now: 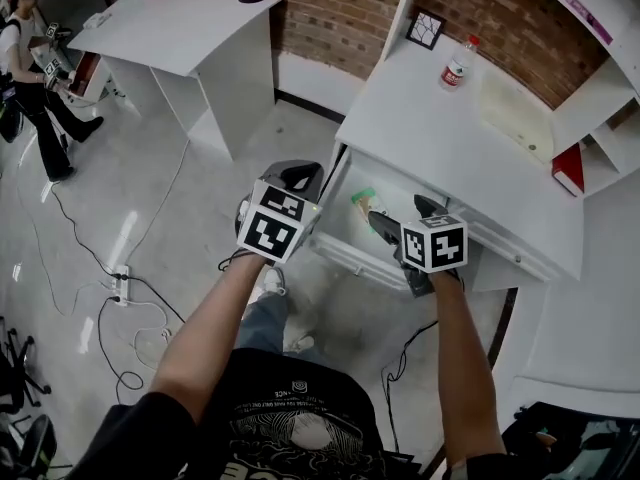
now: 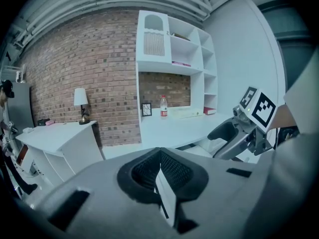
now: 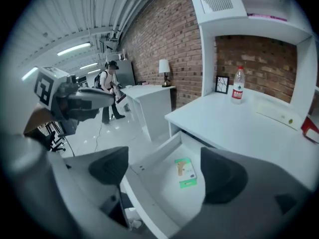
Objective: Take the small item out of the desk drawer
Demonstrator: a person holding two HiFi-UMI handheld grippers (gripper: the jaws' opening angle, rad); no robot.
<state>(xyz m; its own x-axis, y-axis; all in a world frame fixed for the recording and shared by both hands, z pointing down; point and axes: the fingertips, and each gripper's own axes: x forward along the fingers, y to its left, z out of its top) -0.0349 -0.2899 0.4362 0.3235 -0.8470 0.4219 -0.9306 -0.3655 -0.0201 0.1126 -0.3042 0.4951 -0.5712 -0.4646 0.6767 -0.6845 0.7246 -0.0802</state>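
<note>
The white desk's drawer (image 1: 335, 243) stands pulled out. A small green and white packet (image 1: 362, 199) lies flat on its floor, and it also shows in the right gripper view (image 3: 185, 172). My right gripper (image 1: 400, 216) hovers over the drawer's front, open, its two dark pads (image 3: 110, 166) standing wide apart above the packet without touching it. My left gripper (image 1: 297, 178) hangs just left of the drawer, outside it. In the left gripper view its pads (image 2: 160, 167) meet with nothing between them, so the left gripper is shut.
On the desk top (image 1: 440, 138) stand a water bottle (image 1: 457, 68) and a small picture frame (image 1: 425, 30); a red book (image 1: 568, 171) lies in the shelf unit. A second white desk (image 1: 190, 28) is at the back left. Cables and a power strip (image 1: 120, 286) lie on the floor. A person (image 1: 30, 78) stands far left.
</note>
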